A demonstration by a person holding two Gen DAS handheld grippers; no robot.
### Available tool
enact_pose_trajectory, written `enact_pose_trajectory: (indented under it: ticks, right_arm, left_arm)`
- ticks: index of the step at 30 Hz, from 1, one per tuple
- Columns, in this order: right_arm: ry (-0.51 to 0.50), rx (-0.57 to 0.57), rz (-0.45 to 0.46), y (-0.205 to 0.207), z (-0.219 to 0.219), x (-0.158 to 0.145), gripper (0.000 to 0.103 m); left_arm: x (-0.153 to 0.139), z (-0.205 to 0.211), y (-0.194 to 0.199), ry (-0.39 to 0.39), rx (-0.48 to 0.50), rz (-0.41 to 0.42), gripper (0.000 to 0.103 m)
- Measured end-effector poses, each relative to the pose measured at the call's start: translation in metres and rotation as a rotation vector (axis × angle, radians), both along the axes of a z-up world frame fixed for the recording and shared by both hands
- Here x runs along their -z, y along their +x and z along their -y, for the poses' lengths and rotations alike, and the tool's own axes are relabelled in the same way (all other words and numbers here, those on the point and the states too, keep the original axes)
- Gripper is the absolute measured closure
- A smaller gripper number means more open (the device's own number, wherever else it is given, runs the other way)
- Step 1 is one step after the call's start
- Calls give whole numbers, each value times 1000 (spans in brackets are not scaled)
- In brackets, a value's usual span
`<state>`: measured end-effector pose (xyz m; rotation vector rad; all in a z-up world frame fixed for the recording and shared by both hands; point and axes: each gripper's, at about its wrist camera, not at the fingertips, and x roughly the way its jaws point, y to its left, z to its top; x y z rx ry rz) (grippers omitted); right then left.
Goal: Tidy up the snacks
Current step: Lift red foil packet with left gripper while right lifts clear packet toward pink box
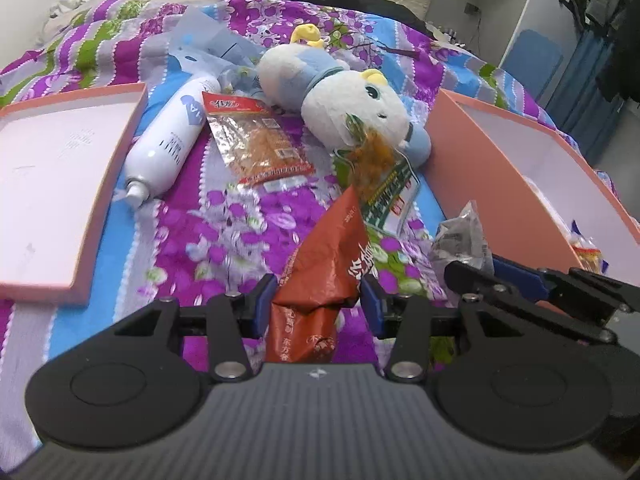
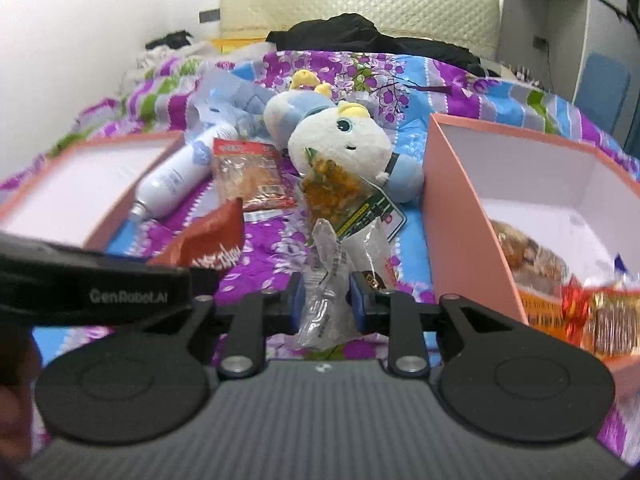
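My left gripper (image 1: 318,304) is shut on a red-brown snack packet (image 1: 328,256), held above the bedspread; the packet also shows in the right wrist view (image 2: 212,246). My right gripper (image 2: 325,298) is shut on a clear crinkly snack packet (image 2: 326,280), which shows in the left wrist view (image 1: 464,236) beside the right gripper (image 1: 520,280). A red-edged packet of dried snack (image 1: 256,140) and a green packet of orange snack (image 1: 380,172) lie on the bed ahead. The pink box (image 2: 460,220) at the right holds several snacks (image 2: 580,300).
A pink lid or tray (image 1: 60,160) lies at the left. A white bottle (image 1: 168,144) lies beside it. A white and blue plush toy (image 1: 348,100) lies in the middle of the purple floral bedspread (image 1: 200,240). Dark clothes (image 2: 360,36) lie by the headboard.
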<state>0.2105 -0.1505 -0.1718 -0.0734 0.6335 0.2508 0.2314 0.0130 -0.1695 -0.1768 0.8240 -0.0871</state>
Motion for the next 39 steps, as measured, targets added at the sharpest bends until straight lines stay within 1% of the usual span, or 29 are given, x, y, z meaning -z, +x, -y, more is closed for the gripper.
enact_pose_trajectory:
  ticks: [7, 14, 20, 26, 32, 33, 34, 35, 36, 37, 38, 39]
  right_arm:
    - [65, -5, -11, -39, 15, -15, 75]
    - [129, 10, -57, -60, 35, -20, 75]
    - [159, 7, -78, -72, 44, -23, 75]
    - [182, 21, -88, -81, 53, -26, 75]
    - [226, 25, -91, -82, 62, -36, 75]
    - [225, 20, -88, -83, 62, -38, 75]
    - [213, 17, -88, -83, 60, -40, 75]
    - [204, 9, -86, -83, 58, -40, 75]
    - [199, -5, -84, -83, 56, -40, 75]
    - [193, -15, -90, -83, 55, -39, 75]
    - [188, -19, -94, -82, 54, -39, 75]
    - [185, -19, -94, -82, 55, -40, 75]
  left_arm:
    - [-12, -1, -47, -15, -45, -7, 52]
    - [-17, 1, -80, -21, -72, -32, 52]
    - [-23, 7, -89, -31, -76, -35, 52]
    - [-34, 14, -97, -17, -74, -36, 52]
    - [-47, 21, -101, -20, -79, -15, 52]
    - [-50, 21, -102, -25, -88, -8, 52]
    - [-54, 20, -105, -35, -99, 26, 52]
    - [-55, 19, -106, -36, -127, 30, 52]
    - [-56, 17, -107, -57, -155, 26, 52]
    - [-58, 14, -109, -89, -161, 31, 52]
    - [-59, 15, -109, -81, -152, 29, 52]
    - [-61, 15, -109, -54, -150, 28, 52]
